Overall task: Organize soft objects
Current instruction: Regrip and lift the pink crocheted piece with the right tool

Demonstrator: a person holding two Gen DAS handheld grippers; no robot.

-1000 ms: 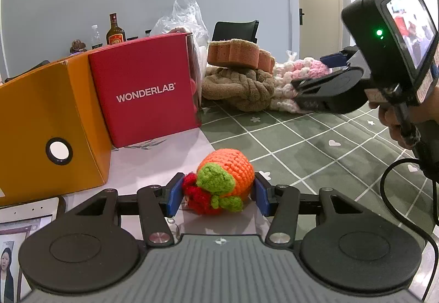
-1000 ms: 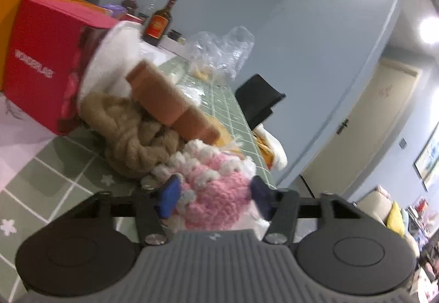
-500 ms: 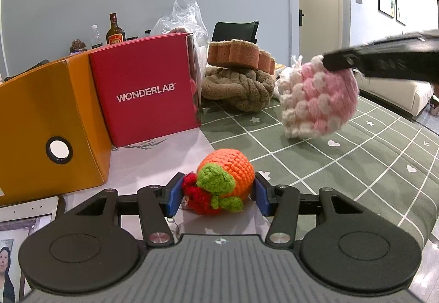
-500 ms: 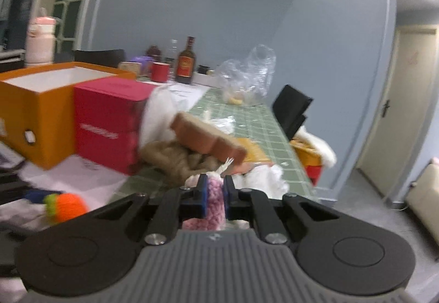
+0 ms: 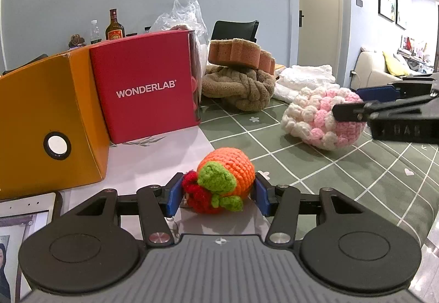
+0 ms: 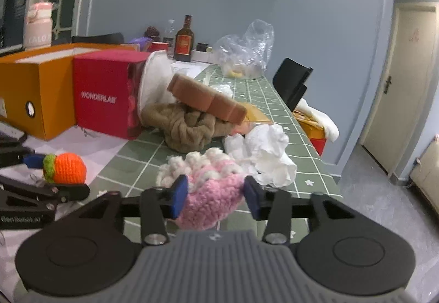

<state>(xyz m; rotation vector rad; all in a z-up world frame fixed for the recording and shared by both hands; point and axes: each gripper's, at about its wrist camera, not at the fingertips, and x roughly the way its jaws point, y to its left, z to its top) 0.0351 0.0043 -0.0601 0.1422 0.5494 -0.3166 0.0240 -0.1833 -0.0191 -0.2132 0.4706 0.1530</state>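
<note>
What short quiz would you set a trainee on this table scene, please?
1. True or false: the sponge lies on top of the brown knotted cushion.
2. Which stands beside the red box? A: orange box. B: blue box. C: wicker basket.
3. What sits between the pads of the left gripper?
Key: 1 true; 2 A; 3 the orange crochet fruit.

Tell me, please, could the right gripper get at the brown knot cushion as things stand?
Probably not directly: the pink ball sits between the opening jaws of the right gripper, with the cushion straight behind it.
</note>
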